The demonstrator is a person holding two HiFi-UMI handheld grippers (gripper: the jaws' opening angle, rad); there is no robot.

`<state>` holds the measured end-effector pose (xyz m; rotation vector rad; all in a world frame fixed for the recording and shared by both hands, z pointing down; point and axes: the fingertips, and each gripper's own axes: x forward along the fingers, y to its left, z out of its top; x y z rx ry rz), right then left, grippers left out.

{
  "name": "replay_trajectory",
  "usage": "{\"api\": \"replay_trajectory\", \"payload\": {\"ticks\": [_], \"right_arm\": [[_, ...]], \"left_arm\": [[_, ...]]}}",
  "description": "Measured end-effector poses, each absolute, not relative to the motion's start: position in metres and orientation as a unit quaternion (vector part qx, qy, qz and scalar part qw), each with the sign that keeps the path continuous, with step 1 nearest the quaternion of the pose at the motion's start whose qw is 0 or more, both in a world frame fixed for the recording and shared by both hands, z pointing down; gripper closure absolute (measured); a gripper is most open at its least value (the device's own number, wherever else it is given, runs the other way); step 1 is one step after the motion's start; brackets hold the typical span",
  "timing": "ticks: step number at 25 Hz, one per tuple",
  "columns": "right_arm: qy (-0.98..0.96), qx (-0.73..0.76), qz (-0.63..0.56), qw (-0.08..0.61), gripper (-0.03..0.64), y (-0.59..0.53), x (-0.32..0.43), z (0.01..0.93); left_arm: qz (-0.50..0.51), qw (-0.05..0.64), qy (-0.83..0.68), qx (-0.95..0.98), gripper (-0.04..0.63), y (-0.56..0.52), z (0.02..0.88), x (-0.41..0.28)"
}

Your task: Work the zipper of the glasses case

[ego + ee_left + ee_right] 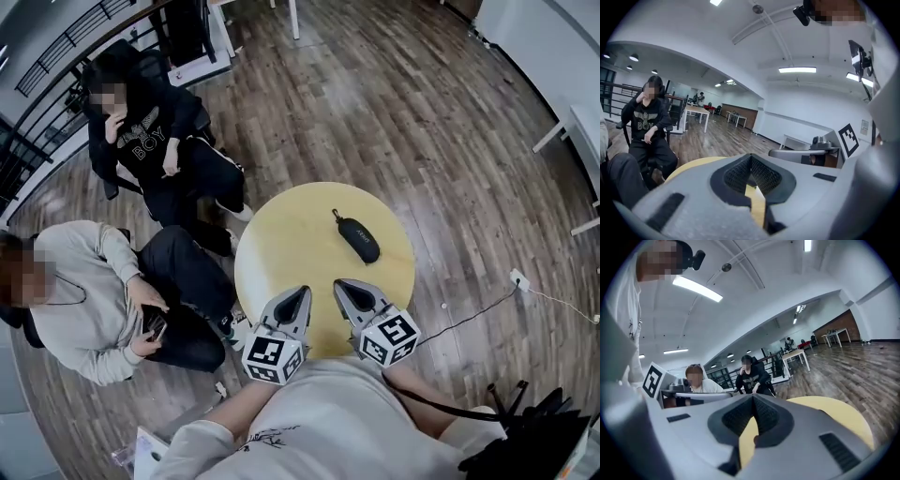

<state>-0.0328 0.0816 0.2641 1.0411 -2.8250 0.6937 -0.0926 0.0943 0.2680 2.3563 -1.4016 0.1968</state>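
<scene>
Black glasses case (357,238) is shown lying mid-table on the round yellow table (272,246), apart from both grippers. Left gripper (296,296) and right gripper (345,287) are held closed, empty. The case is judged light and semi-rigid, best pinned by its body.

A floor (403,112) of dark wooden planks runs through a large open room. A round yellow desk (281,234) stands on it. Off the desk's left edge two people sit, one in a black hoodie (141,141) on a black office chair (122,52), one in a light grey top (84,300). A black railing (56,47) runs behind them. White tables (696,112) stand far off. The wall (811,122) and ceiling (693,28) are white, and strip lights (797,70) glow overhead. A white power socket (517,278) with a cable lies on the floor off the desk's right edge.
</scene>
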Motion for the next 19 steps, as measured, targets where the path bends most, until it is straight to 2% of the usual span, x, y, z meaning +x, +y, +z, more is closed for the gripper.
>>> {"api": "replay_trajectory", "payload": {"ticks": [19], "right_arm": [[-0.902,0.383,0.197,0.028,0.615,0.095,-0.004,0.240]], "left_arm": [[0.084,0.143,-0.443,0.881,0.594,0.095,0.244,-0.050]]}}
